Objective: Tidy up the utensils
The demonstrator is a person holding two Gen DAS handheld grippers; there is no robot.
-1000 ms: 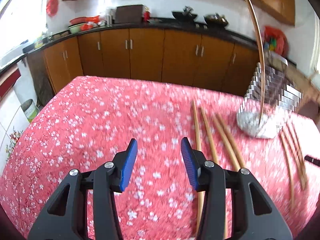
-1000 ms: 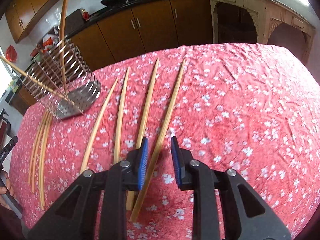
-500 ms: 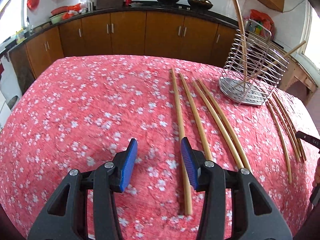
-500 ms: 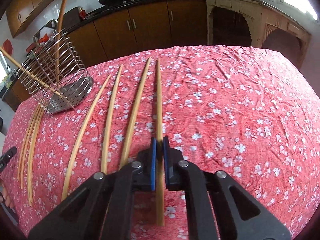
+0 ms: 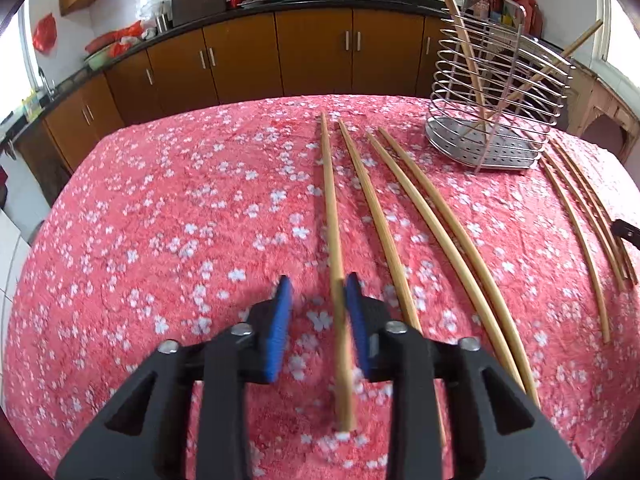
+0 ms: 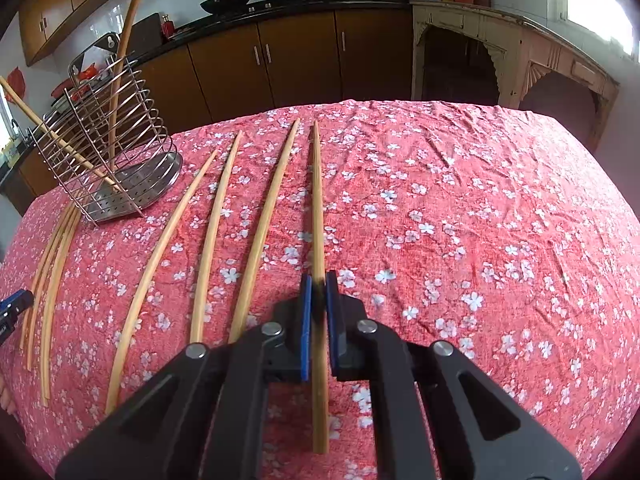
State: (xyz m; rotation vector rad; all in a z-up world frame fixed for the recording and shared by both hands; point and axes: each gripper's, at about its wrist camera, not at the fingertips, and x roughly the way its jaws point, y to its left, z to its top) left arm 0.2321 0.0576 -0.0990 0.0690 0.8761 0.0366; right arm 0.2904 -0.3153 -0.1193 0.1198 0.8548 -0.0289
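Note:
Several long bamboo chopsticks lie side by side on the red flowered tablecloth (image 5: 180, 208). In the left wrist view the leftmost chopstick (image 5: 330, 200) runs between the jaws of my left gripper (image 5: 318, 280). It lies close against the right pad (image 5: 354, 300) with a gap to the left pad, and the jaws are closing. In the right wrist view my right gripper (image 6: 317, 276) is shut on the rightmost chopstick (image 6: 317, 200), whose near end pokes back over the gripper. A wire utensil holder (image 5: 480, 144) (image 6: 132, 184) stands further back with two chopsticks (image 6: 124, 52) leaning in it.
Three more thick chopsticks (image 6: 212, 232) lie between the held one and the holder. A bundle of thin sticks (image 5: 580, 216) (image 6: 52, 264) lies beyond the holder. A dark tool tip (image 5: 628, 232) (image 6: 12, 308) shows at the frame edge. Brown cabinets (image 5: 312, 56) stand behind the table.
My left gripper sank toward the cloth and onto the leftmost chopstick, and its jaws narrowed around it. My right gripper shut on its chopstick, which swung straight, and has held since.

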